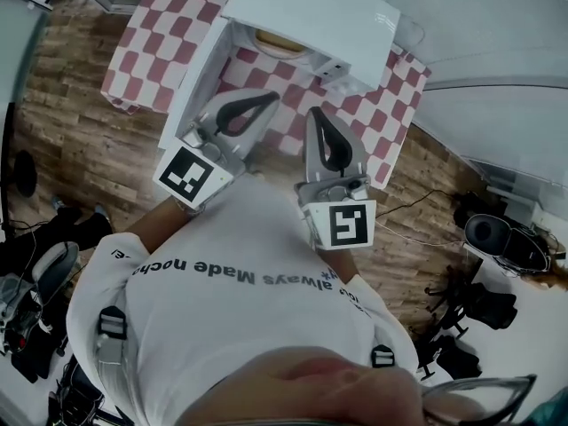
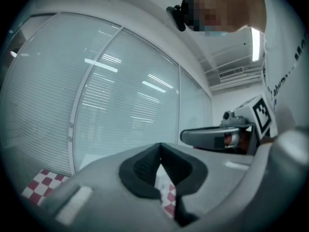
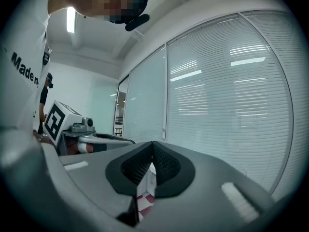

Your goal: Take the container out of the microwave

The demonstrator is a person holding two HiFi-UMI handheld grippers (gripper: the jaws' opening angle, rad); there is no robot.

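Container (image 1: 280,42) sat inside the microwave (image 1: 319,7), at the far side of the scene; only a pale, tan-tinged curved edge showed in the open cavity, the rest hidden under the oven's top; door (image 1: 197,82) stood swung open to the left.

Handling, judged: light and fairly stiff, perhaps plastic or card; walls possibly smooth and slippery; contents unknown, so best kept level. The rim looked the best hold, one gripper on each side or a pinch on the near lip; too little showed to say more.

Left gripper (image 1: 266,100) and right gripper (image 1: 316,115) were held side by side near the person's chest, short of the cavity and pointing toward it; both had jaws pressed together, tips meeting, nothing between them. Removal judged not yet begun; the jaws would need to part before any hold.

Surface: the microwave stood on a table under a red-and-white checked cloth (image 1: 142,51); the cloth showed beneath the open door too.

Room: wood-plank floor (image 1: 80,131); glazed partition with slatted blinds (image 2: 120,91) filled both gripper views; ceiling strip light (image 2: 255,42); dark gear (image 1: 497,238) lay on the floor to the right.
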